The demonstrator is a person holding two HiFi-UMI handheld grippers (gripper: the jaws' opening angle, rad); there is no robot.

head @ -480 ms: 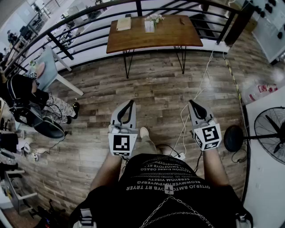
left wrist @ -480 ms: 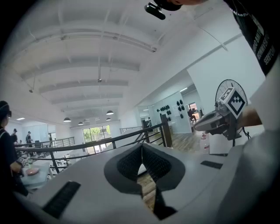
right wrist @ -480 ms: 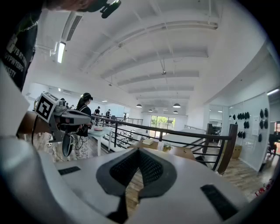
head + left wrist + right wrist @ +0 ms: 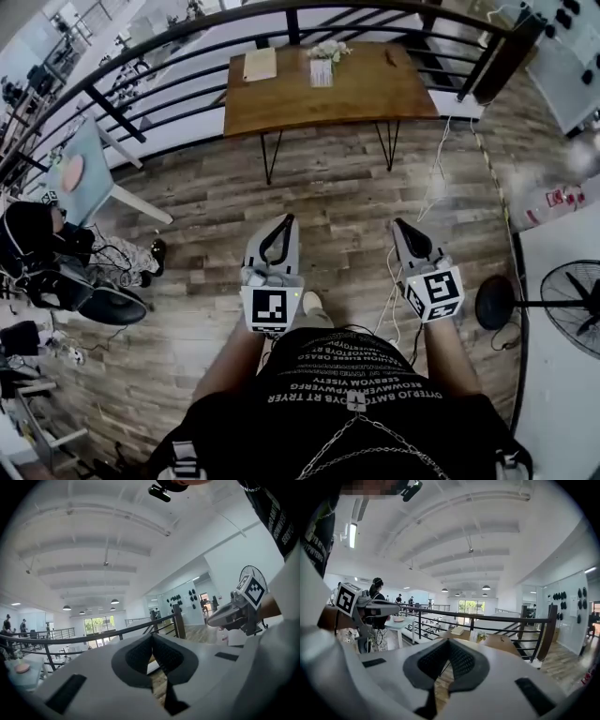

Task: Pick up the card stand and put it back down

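Observation:
The card stand [image 4: 321, 71], a small white card with a sprig of flowers by it, is on the brown wooden table [image 4: 366, 89] far ahead by the railing. In the right gripper view the card stand [image 4: 475, 636] shows small on the table [image 4: 501, 644], beyond the jaws. My left gripper [image 4: 284, 223] and right gripper [image 4: 400, 226] hang over the wood floor, well short of the table. Both are shut with nothing in them. The left gripper's [image 4: 151, 637] jaw tips meet, and so do the right gripper's [image 4: 448, 641].
A tan notebook [image 4: 260, 64] lies on the table's left part. A black railing [image 4: 141, 70] runs behind the table. A standing fan [image 4: 572, 305] is at the right and a white cable [image 4: 433, 183] trails on the floor. A seated person [image 4: 47, 253] and a pale table [image 4: 80, 173] are at the left.
The table sits slightly lower and nearer in the head view. The left gripper has shifted a little to the right. Both grippers stay shut.

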